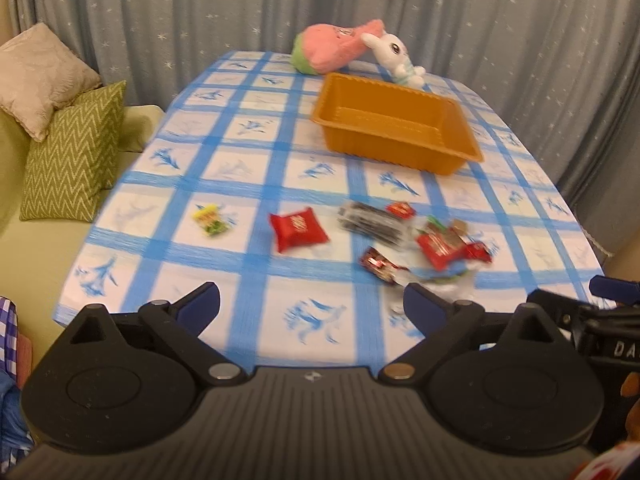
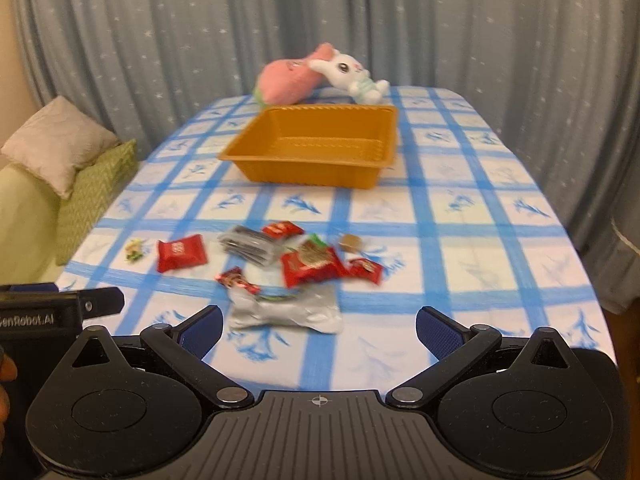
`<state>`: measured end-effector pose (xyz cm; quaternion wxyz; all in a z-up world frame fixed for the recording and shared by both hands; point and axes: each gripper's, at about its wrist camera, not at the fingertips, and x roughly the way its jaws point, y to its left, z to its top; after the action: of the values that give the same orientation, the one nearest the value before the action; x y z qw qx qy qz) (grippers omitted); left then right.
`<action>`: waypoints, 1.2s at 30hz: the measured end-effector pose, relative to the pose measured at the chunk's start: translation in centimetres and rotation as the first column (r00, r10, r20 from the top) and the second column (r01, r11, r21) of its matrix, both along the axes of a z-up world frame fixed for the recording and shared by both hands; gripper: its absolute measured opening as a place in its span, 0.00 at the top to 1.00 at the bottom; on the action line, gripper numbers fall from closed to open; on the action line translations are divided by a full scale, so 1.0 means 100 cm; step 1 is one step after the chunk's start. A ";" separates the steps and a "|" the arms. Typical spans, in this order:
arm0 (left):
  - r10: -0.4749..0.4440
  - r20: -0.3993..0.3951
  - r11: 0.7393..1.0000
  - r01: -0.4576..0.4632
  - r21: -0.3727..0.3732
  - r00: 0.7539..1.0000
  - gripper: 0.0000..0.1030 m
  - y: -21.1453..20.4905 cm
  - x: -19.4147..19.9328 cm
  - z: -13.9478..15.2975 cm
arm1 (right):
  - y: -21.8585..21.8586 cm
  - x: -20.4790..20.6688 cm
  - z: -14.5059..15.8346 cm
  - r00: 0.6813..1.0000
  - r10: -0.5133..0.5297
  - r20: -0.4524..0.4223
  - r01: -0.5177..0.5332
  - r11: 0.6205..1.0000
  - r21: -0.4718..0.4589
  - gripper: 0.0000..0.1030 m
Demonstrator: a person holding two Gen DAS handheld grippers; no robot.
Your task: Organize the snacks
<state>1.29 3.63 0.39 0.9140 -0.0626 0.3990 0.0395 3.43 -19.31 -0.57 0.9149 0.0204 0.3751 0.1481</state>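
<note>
At the far left, a beige cushion (image 1: 38, 74) and a green zigzag-patterned cushion (image 1: 74, 156) are seen on a pale green sofa (image 1: 24, 264). A table covered with a blue-and-white checked cloth (image 1: 240, 152) fills the middle of both views, against a grey star-printed curtain (image 1: 200, 8).

The snacks are scattered across the near part of the cloth. Furthest left lies a small yellow-and-green packet (image 1: 209, 220), then a puffy red square packet (image 1: 297, 229), then a dark striped flat packet (image 1: 374, 222) with a small red wrapper (image 1: 400, 209) at its far edge. In front of these a dark red twisted wrapper (image 1: 378, 264) is seen, and to the right a cluster of red wrappers (image 1: 448, 246). Nearest the right wrist camera lies a crumpled silver foil packet (image 2: 286, 314); a small brown sweet (image 2: 350, 243) sits behind the cluster.

Beyond the snacks an orange rectangular plastic tray (image 1: 452, 148) stands with nothing visible inside it. Behind it a pink-and-green plush toy (image 1: 328, 50) and a white plush rabbit (image 1: 394, 56) are lying, touching each other.

The left gripper (image 1: 312, 306) is held above the near table edge with its jaws spread wide and nothing between them. The right gripper (image 2: 319, 326) is likewise spread wide and holds nothing, the silver packet lying just beyond its left finger.
</note>
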 end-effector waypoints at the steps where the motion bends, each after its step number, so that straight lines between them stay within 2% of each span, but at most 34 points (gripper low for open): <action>1: 0.005 0.005 1.000 -0.005 0.000 1.000 0.06 0.010 0.003 0.002 | 0.003 0.001 0.000 1.000 0.010 0.003 -0.010 1.000 0.001 0.00; 11: 0.013 0.042 0.999 -0.015 0.036 0.999 0.10 0.080 0.031 0.016 | 0.064 0.030 -0.001 0.990 0.134 0.046 -0.134 0.991 0.010 0.01; 19: 0.082 0.001 0.996 -0.082 0.040 0.997 0.12 0.130 0.055 -0.011 | 0.107 0.064 -0.011 0.979 0.197 0.061 -0.197 0.980 0.003 0.01; 22: 0.103 -0.016 0.994 -0.103 0.034 0.995 0.13 0.140 0.061 -0.025 | 0.122 0.080 -0.021 0.973 0.225 0.051 -0.225 0.974 0.003 0.12; 27: 0.108 -0.037 0.994 -0.107 0.033 0.993 0.17 0.149 0.073 -0.045 | 0.140 0.100 -0.038 0.962 0.270 0.038 -0.270 0.963 0.004 0.17; 32: 0.112 -0.055 0.994 -0.110 0.028 0.992 0.22 0.153 0.085 -0.063 | 0.157 0.118 -0.058 0.939 0.343 0.014 -0.342 0.940 -0.007 0.27; 36: 0.115 -0.066 0.993 -0.113 0.023 0.991 0.24 0.157 0.093 -0.074 | 0.168 0.130 -0.073 0.923 0.385 -0.012 -0.385 0.923 -0.012 0.30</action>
<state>10.62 19.30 -6.97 0.8969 -0.0750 0.4248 0.0977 16.40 -2.55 -7.90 0.8663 -0.0593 0.3770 0.3222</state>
